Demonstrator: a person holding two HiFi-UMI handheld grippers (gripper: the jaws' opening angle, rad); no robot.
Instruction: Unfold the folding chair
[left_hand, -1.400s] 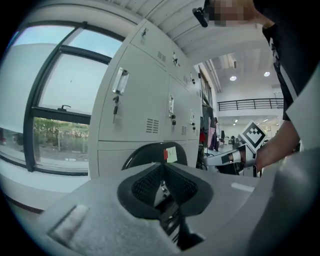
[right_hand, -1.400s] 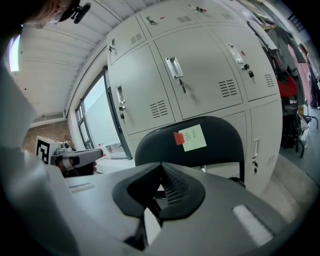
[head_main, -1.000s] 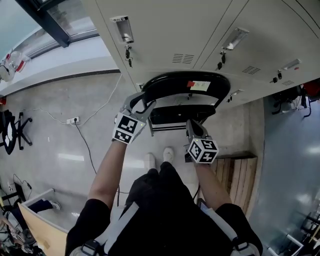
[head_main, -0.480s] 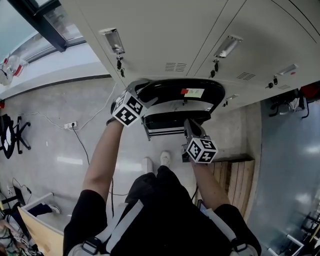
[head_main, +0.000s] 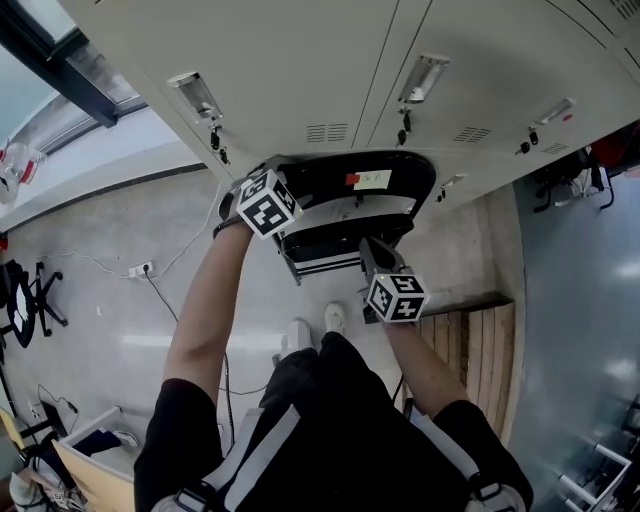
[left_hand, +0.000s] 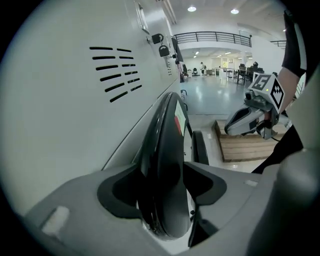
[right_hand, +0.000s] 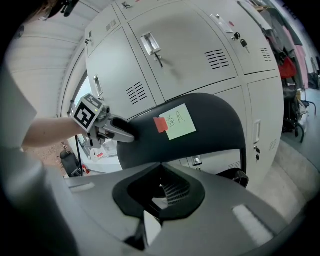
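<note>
The black folding chair leans folded against the lockers, its curved backrest (head_main: 385, 172) uppermost and the seat (head_main: 335, 240) below it. A green note with a red tag (right_hand: 177, 121) is stuck on the backrest. My left gripper (head_main: 272, 175) is at the backrest's left end. In the left gripper view its jaws (left_hand: 162, 185) stand wide on either side of the backrest's edge (left_hand: 165, 135), not pressing on it. My right gripper (head_main: 367, 246) is shut at the seat's near right edge. Its closed jaws (right_hand: 162, 192) point at the backrest (right_hand: 200, 135).
Grey lockers (head_main: 300, 70) with handles and padlocks stand right behind the chair. A wooden pallet (head_main: 470, 345) lies on the floor to the right. A power strip with a cable (head_main: 140, 270) lies to the left. The person's shoes (head_main: 300, 335) are just before the chair.
My left gripper has moved up from the backrest's lower left side to its left end, rolled, and its jaws have widened. The right gripper has stayed put.
</note>
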